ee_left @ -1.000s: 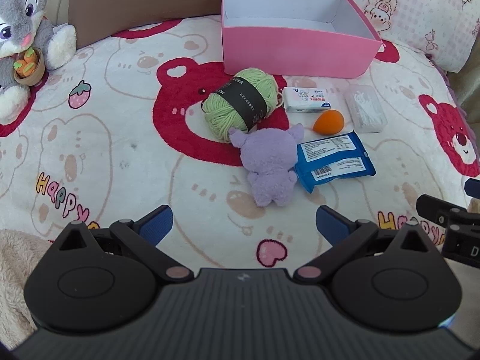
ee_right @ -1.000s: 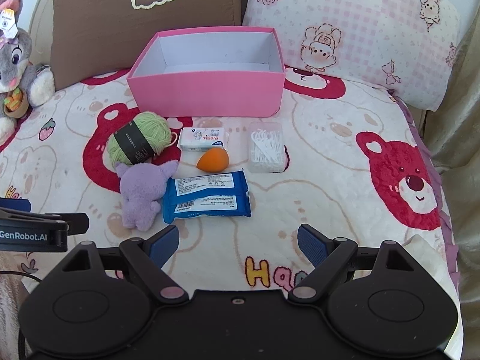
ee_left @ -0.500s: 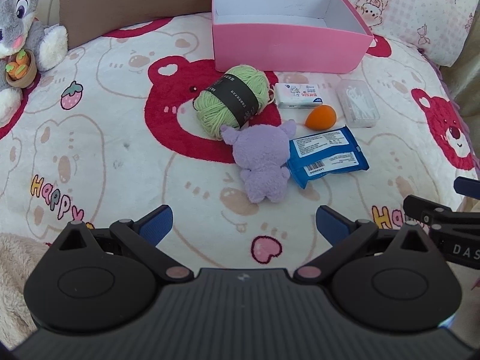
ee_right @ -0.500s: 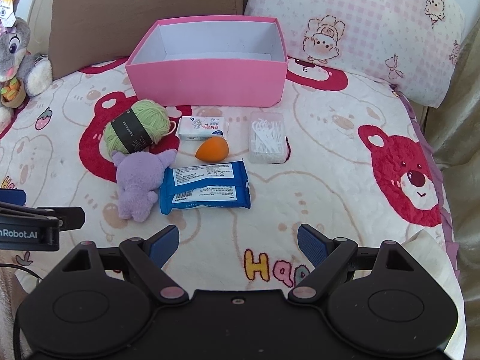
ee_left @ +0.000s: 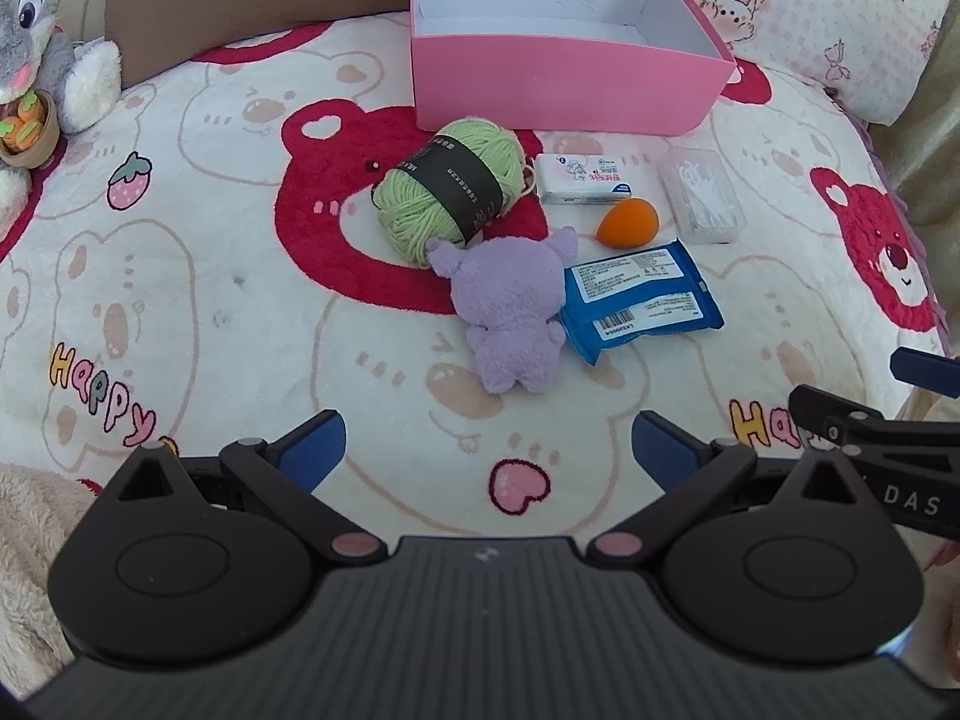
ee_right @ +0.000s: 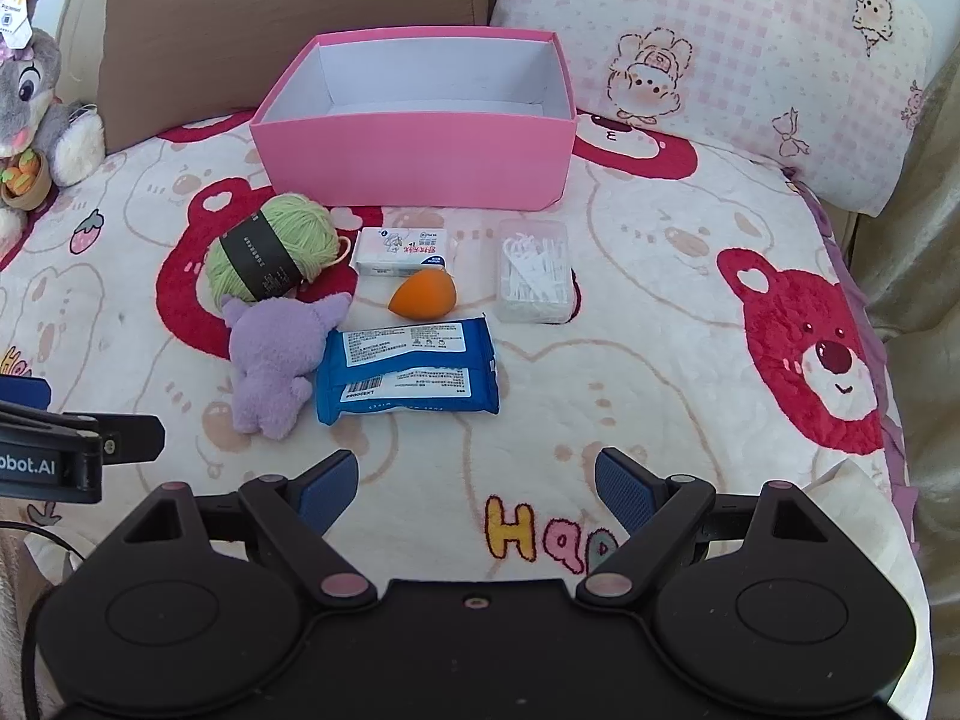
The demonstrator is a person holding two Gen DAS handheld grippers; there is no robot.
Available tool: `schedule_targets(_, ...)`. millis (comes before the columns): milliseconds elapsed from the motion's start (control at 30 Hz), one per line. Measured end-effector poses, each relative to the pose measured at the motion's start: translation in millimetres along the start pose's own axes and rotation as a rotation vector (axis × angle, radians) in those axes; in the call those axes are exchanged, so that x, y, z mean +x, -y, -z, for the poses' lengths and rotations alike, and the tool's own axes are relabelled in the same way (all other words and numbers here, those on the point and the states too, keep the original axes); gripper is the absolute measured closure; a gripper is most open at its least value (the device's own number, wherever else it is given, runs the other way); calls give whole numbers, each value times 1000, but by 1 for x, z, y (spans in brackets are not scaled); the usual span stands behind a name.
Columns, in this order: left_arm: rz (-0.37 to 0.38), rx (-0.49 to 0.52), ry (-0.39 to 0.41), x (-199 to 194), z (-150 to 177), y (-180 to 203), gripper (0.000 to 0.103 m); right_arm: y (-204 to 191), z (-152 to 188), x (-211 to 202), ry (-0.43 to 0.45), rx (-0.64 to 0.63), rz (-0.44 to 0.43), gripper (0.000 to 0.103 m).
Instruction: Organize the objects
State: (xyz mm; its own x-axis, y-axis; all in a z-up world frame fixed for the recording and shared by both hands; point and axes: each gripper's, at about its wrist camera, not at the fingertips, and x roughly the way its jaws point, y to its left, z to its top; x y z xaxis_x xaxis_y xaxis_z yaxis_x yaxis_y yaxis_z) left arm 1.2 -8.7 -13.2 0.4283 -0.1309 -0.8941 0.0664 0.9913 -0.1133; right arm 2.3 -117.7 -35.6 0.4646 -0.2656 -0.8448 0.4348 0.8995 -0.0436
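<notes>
An empty pink box [ee_left: 558, 84] [ee_right: 414, 162] stands on the bed. In front of it lie a green yarn ball [ee_left: 450, 186] [ee_right: 273, 252], a purple plush toy [ee_left: 510, 306] [ee_right: 276, 348], a blue wipes pack [ee_left: 639, 300] [ee_right: 408, 369], an orange sponge egg [ee_left: 627, 222] [ee_right: 422, 295], a white tissue pack [ee_left: 582, 179] [ee_right: 401, 249] and a clear box of floss picks [ee_left: 702, 195] [ee_right: 534, 270]. My left gripper [ee_left: 486, 450] is open and empty, short of the plush. My right gripper [ee_right: 477, 483] is open and empty, short of the wipes.
A grey bunny plush [ee_left: 36, 60] [ee_right: 30, 114] sits at the far left. A brown pillow [ee_right: 288, 18] and a pink checked pillow [ee_right: 708, 54] lie behind the box. The bed's right edge [ee_right: 900, 420] drops off beside a curtain.
Both grippers have drifted slightly, so the objects shift a little in each view. Both stay open and empty; no object has moved.
</notes>
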Motion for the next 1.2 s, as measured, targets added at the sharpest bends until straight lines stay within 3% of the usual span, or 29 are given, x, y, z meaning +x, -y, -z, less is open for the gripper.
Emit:
schedule_targets(233, 38, 31, 23, -14, 0, 7, 0, 4, 1, 3, -9, 7, 5, 14)
schedule_targets(1200, -21, 14, 8, -4, -2, 1, 0, 9, 2, 10, -27, 24, -2, 14)
